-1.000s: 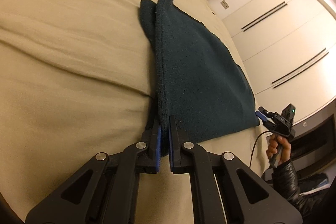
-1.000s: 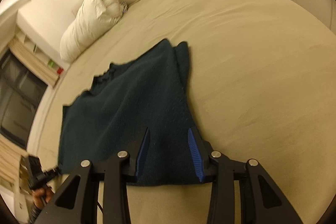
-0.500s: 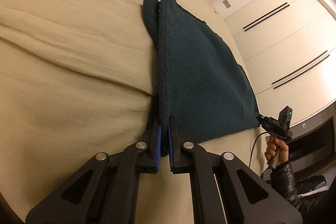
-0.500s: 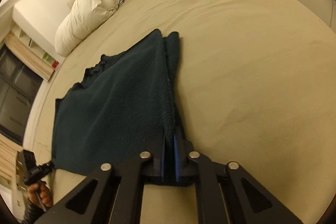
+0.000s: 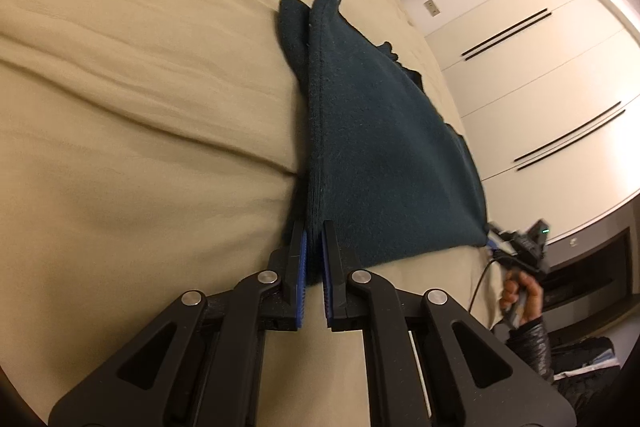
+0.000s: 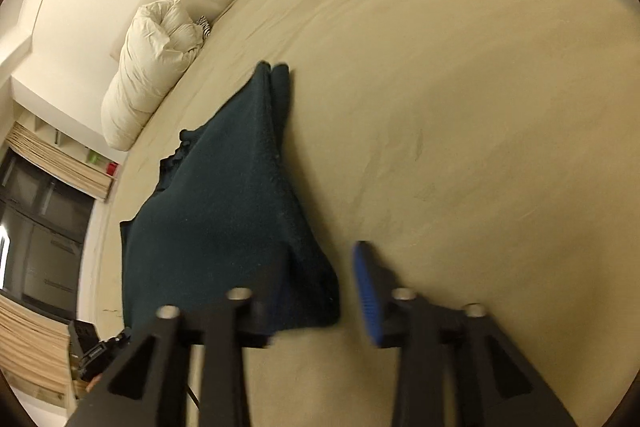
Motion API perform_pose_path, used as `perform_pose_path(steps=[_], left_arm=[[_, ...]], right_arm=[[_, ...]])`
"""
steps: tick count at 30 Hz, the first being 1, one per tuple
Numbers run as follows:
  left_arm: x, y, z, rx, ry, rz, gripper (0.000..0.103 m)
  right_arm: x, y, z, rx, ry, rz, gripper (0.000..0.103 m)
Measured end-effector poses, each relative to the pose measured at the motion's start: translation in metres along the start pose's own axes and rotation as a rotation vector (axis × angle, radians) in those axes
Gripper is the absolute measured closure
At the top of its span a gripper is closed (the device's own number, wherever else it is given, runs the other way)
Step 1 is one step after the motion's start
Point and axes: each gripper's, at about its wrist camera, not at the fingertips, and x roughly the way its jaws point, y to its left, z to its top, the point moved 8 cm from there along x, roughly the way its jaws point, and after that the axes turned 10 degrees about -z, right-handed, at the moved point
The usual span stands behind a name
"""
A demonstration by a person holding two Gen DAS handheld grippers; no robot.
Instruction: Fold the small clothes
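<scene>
Two near corners of the folded dark teal fleece garment (image 5: 384,155) face you at the bed's (image 5: 140,107) near edge: your left gripper (image 5: 313,247) pinches one, your right gripper (image 6: 320,279) is spreading off the other, long axis running straight away.

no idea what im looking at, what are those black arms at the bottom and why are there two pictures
There is no robot here. A person holds a pair of hand-held tongs in each hand, and each has a camera looking forward along its two fingers. That gives the two pictures.

One picture looks along the left tongs. They are shut on the near corner of a dark teal garment, which lies folded over on a beige bed. The person's other hand shows at the right edge, holding the other tool.

The other picture looks along the right tongs. Their jaws are opening, apart around the other near corner of the garment without pressing it. A rolled white duvet lies at the head of the bed.
</scene>
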Motion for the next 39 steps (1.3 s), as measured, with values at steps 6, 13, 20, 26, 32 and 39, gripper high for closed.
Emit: perform_pose_path(steps=[6, 13, 20, 26, 32, 39], left_arm=[[-0.043, -0.043, 0.05, 0.125, -0.114, 0.088, 0.096], [0.09, -0.157, 0.124, 0.481, -0.038, 0.016, 0.096], [0.151, -0.043, 0.148, 0.185, -0.057, 0.06, 0.096], [0.113, -0.006, 0.142, 0.101, -0.142, 0.069, 0.098], [0.103, -0.019, 0.131, 0.133, -0.22, 0.154, 0.098], [0.086, -0.061, 0.137, 0.199, -0.256, 0.129, 0.098]], right_arm=[[-0.019, 0.078, 0.022, -0.141, -0.069, 0.107, 0.05], [0.073, 0.216, 0.012, -0.258, 0.111, 0.353, 0.058], [0.147, 0.205, 0.039, -0.131, 0.178, 0.391, 0.103], [0.152, 0.131, 0.093, 0.094, 0.03, 0.292, 0.103], [0.098, 0.121, 0.085, 0.085, -0.082, 0.202, 0.068], [0.097, 0.21, 0.025, -0.187, 0.067, 0.407, 0.05]])
